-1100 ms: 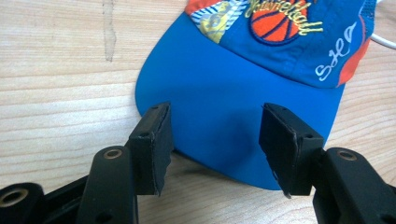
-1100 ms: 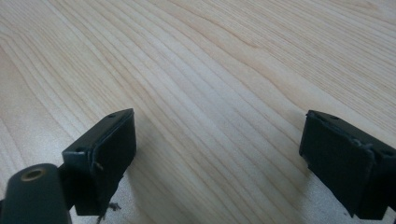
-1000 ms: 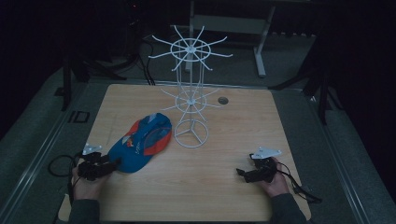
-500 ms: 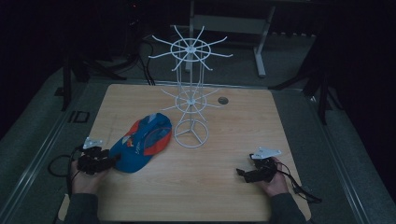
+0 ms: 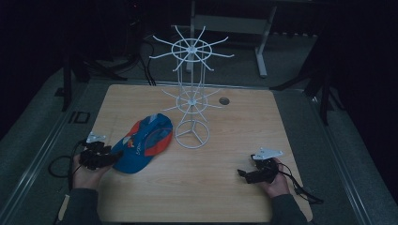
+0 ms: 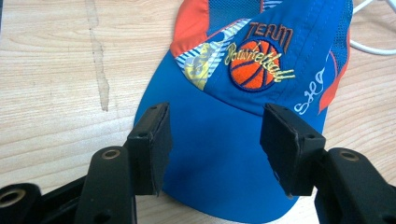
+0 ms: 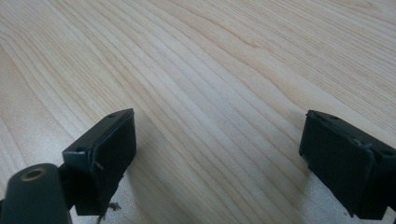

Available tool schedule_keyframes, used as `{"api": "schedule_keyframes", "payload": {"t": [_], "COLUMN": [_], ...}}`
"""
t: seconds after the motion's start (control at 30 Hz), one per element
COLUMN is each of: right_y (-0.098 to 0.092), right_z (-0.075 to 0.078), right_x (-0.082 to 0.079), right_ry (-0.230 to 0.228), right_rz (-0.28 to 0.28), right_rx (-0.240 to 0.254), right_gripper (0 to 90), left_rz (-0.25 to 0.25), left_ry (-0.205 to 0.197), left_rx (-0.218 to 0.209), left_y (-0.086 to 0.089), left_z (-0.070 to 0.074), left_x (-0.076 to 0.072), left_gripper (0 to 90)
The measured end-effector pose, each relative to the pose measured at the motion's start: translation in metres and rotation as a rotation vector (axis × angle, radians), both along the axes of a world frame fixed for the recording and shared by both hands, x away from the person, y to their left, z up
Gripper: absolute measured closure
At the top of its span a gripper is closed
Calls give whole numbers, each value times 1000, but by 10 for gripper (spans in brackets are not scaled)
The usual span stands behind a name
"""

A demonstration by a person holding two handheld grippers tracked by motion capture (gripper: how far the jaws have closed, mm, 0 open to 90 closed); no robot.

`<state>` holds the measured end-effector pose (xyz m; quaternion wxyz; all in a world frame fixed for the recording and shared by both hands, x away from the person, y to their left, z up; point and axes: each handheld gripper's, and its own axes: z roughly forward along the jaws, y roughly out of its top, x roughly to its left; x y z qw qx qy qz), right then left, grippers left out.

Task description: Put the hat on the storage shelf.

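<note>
A blue and orange cap (image 5: 144, 142) with a basketball patch (image 6: 254, 65) lies on the wooden table (image 5: 244, 126), left of a white wire rack (image 5: 191, 101). My left gripper (image 5: 114, 154) is at the cap's near-left side. In the left gripper view its jaws (image 6: 215, 140) stand open on either side of the blue brim, not closed on it. My right gripper (image 5: 242, 174) is held low near the table's front right. It (image 7: 219, 140) is open over bare wood with nothing between its jaws.
The rack's round base (image 5: 191, 135) stands just right of the cap, and its wire arms spread out above the table's middle. A small round hole (image 5: 224, 101) sits behind the rack. Dark floor and desk legs surround the table.
My left gripper has moved a little forward along the cap's brim side. The cap and the right gripper have stayed in place.
</note>
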<state>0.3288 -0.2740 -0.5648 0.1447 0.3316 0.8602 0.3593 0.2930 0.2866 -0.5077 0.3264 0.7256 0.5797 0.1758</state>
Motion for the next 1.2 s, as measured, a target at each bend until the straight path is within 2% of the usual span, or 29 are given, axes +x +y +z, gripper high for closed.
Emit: {"api": "schedule_keyframes", "payload": {"t": [0.27, 0.57, 0.83, 0.93, 1.1, 1.2], "right_y": [0, 0, 0, 0, 0, 0], "right_z": [0, 0, 0, 0, 0, 0], "right_x": [0, 0, 0, 0, 0, 0], "right_ry": [1, 1, 1, 3, 3, 3], "right_rz": [0, 0, 0, -1, -1, -1], "right_rx": [0, 0, -1, -1, -1, -1], "right_gripper": [107, 107, 107, 106, 106, 107], "left_rz": [-27, -32, -47, -53, -54, -76], "left_ry": [2, 12, 7, 15, 3, 2], "left_rx": [9, 10, -18, 2, -3, 2], "left_y": [-4, -5, -7, -11, -15, -21], "left_z": [5, 13, 22, 27, 32, 35], "left_x": [5, 9, 13, 18, 21, 25], "left_gripper": [431, 428, 417, 420, 411, 409]}}
